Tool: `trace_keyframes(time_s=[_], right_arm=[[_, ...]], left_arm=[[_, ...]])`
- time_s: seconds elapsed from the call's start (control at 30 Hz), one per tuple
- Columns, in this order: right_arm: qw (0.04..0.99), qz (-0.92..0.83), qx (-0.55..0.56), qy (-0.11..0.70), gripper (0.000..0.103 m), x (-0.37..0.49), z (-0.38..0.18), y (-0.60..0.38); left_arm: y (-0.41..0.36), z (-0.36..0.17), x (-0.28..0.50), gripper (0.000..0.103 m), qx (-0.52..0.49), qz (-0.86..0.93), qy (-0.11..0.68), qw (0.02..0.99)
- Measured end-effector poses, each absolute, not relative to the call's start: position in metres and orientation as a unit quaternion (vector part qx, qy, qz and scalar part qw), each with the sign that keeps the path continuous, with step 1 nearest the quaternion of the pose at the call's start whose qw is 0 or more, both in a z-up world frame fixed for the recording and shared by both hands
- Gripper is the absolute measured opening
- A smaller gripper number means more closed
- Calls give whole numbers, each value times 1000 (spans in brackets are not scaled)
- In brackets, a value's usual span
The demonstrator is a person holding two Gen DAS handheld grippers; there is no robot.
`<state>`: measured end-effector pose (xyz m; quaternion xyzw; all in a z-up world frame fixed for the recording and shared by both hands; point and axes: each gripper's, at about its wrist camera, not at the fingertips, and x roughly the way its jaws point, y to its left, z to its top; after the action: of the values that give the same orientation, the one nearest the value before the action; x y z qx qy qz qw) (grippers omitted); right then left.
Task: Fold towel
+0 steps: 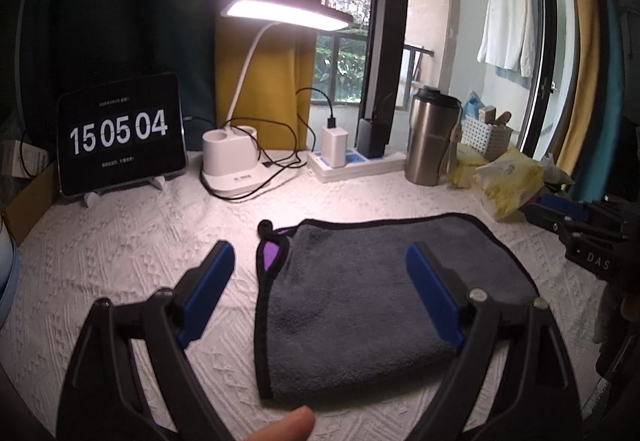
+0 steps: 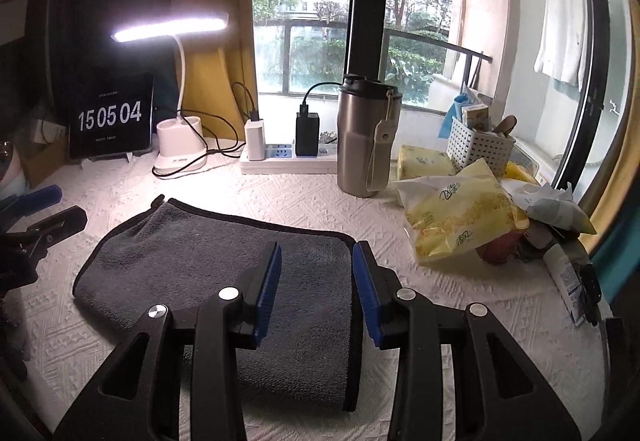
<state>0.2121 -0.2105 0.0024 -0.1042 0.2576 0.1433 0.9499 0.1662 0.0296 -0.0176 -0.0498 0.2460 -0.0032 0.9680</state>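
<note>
A dark grey towel (image 1: pixel 360 305) with black edging lies folded flat on the white textured tablecloth; a purple underside shows at its left corner. My left gripper (image 1: pixel 320 261) is wide open above the towel's left part, holding nothing. In the right wrist view the towel (image 2: pixel 192 265) lies spread below and left. My right gripper (image 2: pixel 316 261) is partly open over the towel's right edge, empty. The left gripper's blue tip (image 2: pixel 40 197) shows at the far left there; the right gripper (image 1: pixel 576 217) shows at the right of the left wrist view.
At the back stand a tablet clock (image 1: pixel 120 133), a lit desk lamp (image 1: pixel 240 161), a power strip with chargers (image 1: pixel 352 161) and a steel tumbler (image 2: pixel 366 137). Yellow tissue packs (image 2: pixel 456 213) and a white basket (image 2: pixel 480 149) crowd the right side.
</note>
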Motion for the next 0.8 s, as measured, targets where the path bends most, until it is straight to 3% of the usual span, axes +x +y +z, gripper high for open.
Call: trace_keyframes(time_s=[0.8], right_arm=[[964,150,-88,200,40,150,10,-228]], left_arm=[[-7,-15,101,89,-46,-33,200,978]])
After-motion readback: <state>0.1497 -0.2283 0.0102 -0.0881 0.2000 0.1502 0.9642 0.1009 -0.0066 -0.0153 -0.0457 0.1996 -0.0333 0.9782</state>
